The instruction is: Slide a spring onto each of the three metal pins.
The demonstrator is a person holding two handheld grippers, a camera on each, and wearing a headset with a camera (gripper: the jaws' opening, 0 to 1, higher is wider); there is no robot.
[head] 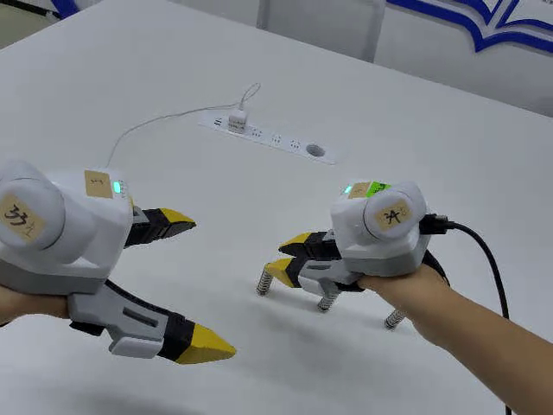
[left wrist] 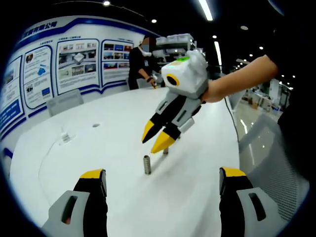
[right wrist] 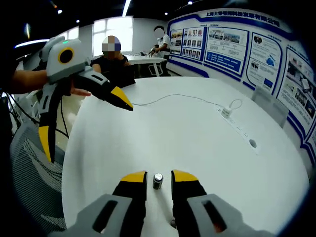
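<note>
stickers [head: 22, 219] on left gripper [head: 203, 285] and right gripper [head: 281, 258] bear unreadable handwriting.

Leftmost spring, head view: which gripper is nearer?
Right. The right gripper has its tips just beside the leftmost spring, slightly above it in the head view. The left gripper hangs wide open, clearly farther off to the spring's left.

Right gripper [head: 288, 256] apparently covers the top of 1 spring [head: 327, 302].
</note>
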